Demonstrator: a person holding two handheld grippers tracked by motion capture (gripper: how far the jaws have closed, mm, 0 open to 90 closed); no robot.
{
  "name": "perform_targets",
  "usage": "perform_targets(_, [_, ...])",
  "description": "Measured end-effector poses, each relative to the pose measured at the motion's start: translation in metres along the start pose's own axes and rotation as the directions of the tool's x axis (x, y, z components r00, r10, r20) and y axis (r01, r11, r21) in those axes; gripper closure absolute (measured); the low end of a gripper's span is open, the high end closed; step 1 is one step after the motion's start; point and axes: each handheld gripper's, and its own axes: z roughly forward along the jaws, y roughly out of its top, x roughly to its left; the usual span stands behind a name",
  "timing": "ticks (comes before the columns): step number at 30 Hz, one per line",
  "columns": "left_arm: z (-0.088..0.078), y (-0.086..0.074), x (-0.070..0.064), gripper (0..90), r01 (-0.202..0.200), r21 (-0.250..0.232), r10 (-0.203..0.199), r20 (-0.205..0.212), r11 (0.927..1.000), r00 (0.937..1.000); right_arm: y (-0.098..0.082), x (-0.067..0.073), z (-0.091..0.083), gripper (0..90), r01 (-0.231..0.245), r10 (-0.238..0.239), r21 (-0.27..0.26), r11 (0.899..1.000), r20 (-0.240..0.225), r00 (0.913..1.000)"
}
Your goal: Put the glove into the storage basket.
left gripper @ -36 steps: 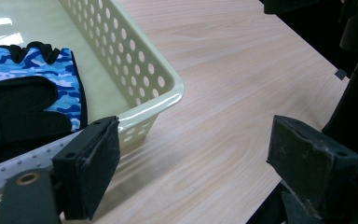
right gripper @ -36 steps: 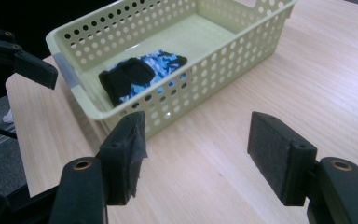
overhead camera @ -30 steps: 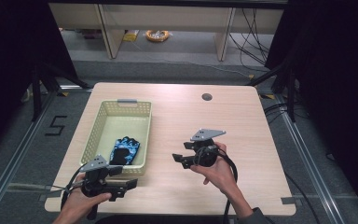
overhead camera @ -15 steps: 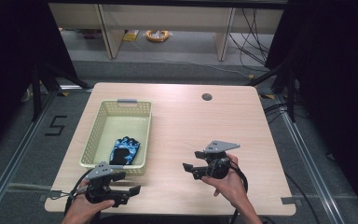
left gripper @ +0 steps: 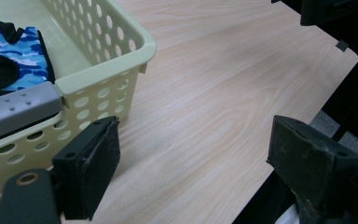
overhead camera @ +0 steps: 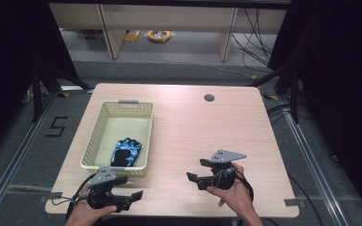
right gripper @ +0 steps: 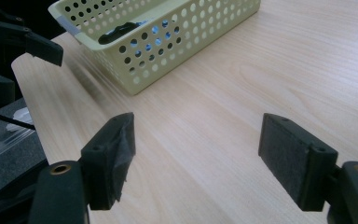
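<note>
Right gripper (overhead camera: 194,178) pulled back toward bench (overhead camera: 193,127) front edge, jaws just been opening, nothing between, left gripper (overhead camera: 134,197) spread at front-left corner, glove (overhead camera: 126,151) in basket (overhead camera: 104,123).

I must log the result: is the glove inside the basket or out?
Inside. The glove lies on the basket floor, within its walls.

A lab or test cell rather than a home; black curtains (overhead camera: 9,56) hang to either side; metal rails (overhead camera: 19,155) run along the grey floor (overhead camera: 179,70), where a taped number five (overhead camera: 56,127) lies; loose cables (overhead camera: 250,33) trail beyond the jaws by bare shelving (overhead camera: 169,14); the plain wooden counter (overhead camera: 193,122) has a cable hole (overhead camera: 209,98).
</note>
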Motion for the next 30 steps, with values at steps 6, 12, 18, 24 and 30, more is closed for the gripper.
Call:
perform_targets(6, [0.001, -0.003, 0.0, 15.7, 0.002, 0.008, -0.002, 0.013, 1.0, 0.9999, -0.007, 0.002, -0.003, 17.8, -0.005, 0.005, -0.018, 1.0, 0.015, 0.9999])
perform_targets(12, [0.003, -0.009, -0.001, 15.6, -0.007, 0.013, 0.007, 0.018, 0.9999, 0.9998, -0.017, 0.006, -0.009, 17.2, -0.03, 0.031, -0.024, 0.999, 0.008, 0.9995])
perform_targets(18, [0.003, -0.011, -0.002, 15.6, -0.006, 0.026, 0.006, 0.021, 0.9996, 0.9998, -0.025, 0.005, -0.013, 17.4, -0.036, 0.037, -0.014, 0.999, 0.015, 0.9992])
perform_targets(24, [0.005, -0.017, -0.002, 15.6, -0.031, 0.043, 0.03, 0.019, 0.9986, 0.9994, -0.038, 0.002, -0.015, 17.5, -0.023, 0.023, -0.007, 1.0, 0.028, 0.9994])
perform_targets(30, [0.007, -0.02, -0.002, 15.6, -0.049, 0.05, 0.048, 0.026, 0.9975, 0.9985, -0.047, 0.001, -0.016, 17.0, -0.032, 0.032, 0.004, 0.999, 0.008, 0.9995])
